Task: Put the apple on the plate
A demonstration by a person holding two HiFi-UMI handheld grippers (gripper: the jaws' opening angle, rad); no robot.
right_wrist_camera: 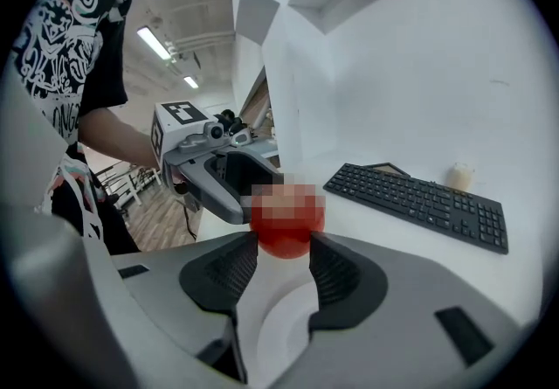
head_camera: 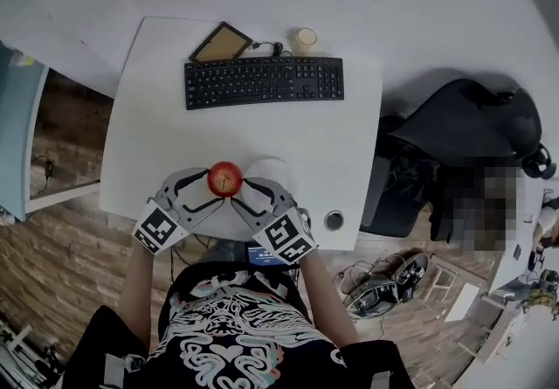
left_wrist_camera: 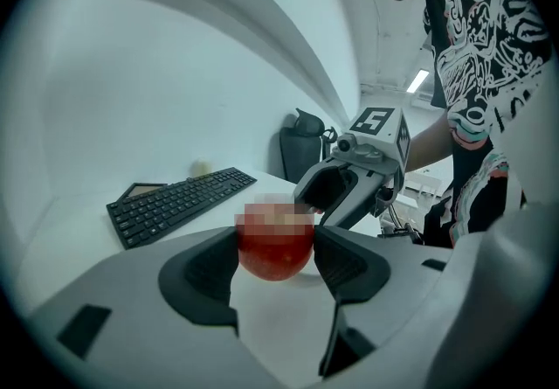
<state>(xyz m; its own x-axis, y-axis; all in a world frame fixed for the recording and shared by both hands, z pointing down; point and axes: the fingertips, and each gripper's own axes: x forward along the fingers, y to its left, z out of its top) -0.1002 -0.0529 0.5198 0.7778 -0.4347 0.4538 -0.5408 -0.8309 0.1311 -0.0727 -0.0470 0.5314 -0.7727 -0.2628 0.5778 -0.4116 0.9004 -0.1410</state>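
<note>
Black patterned shirt [head_camera: 236, 326] fills the 6 o'clock edge of the head view, nearest the lens.

1. Left gripper [head_camera: 210, 191]: the jaws are closed on the round red apple [head_camera: 225, 178], with a pad against each side. Whether the apple rests on a surface or is lifted cannot be determined.
2. Apple position: near the 6 o'clock edge of the white table [head_camera: 175, 116], at 9 o'clock of the white round plate [head_camera: 272, 167] and just beside its rim.
3. Right gripper [head_camera: 258, 189]: the jaws stand narrowly apart over the plate. Their tips are at the apple, and contact cannot be confirmed.

Hazards, as judged:
- The skin is smooth and curved. A loosened grip may let the apple slip out and roll.
- Release on the rim may send the apple off the nearby table edge.
- The right jaws crowd the landing area. A bump may shift the plate or dislodge the apple.
- White plate on white table: the rim is easily misjudged.
</note>
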